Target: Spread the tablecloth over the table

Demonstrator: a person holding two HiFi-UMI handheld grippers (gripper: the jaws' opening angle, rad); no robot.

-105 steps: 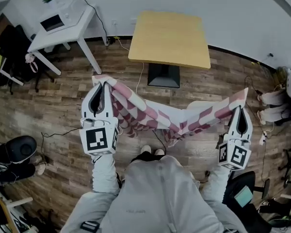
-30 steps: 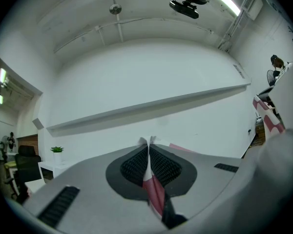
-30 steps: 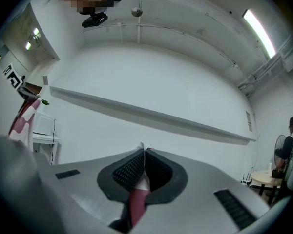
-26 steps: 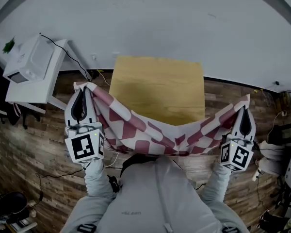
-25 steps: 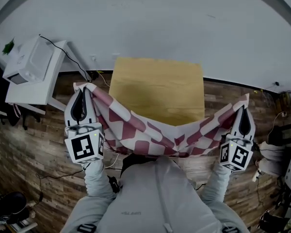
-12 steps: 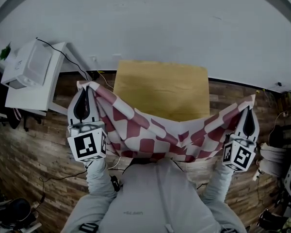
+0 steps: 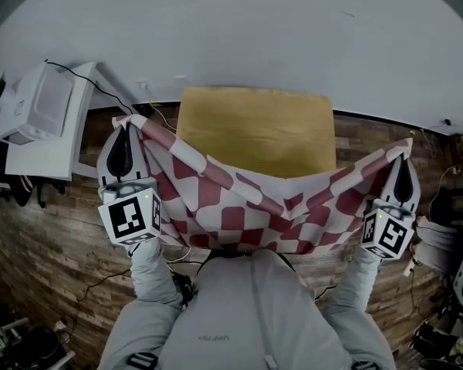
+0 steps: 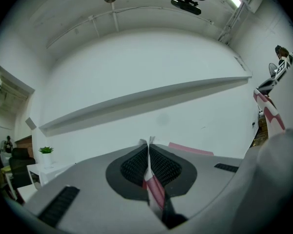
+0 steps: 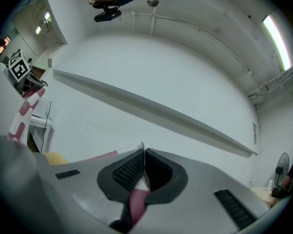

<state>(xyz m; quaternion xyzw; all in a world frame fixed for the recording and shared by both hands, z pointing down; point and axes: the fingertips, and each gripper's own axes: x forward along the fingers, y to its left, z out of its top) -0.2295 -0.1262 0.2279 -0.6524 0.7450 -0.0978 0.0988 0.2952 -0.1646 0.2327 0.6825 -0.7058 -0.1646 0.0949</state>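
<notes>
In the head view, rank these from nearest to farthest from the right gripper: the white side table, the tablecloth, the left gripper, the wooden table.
1. tablecloth: its corner is pinched in the right gripper.
2. wooden table: just to its left, ahead.
3. left gripper: across the cloth, holding the other corner.
4. white side table: beyond that, at the far left.

The tablecloth (image 7: 247,214) hangs between the left gripper (image 7: 126,126) and the right gripper (image 7: 403,159), a corner in each, sagging before the near edge of the table (image 7: 255,126). Left of that table stands a side table (image 7: 50,151), a box (image 7: 38,102) on it.
</notes>
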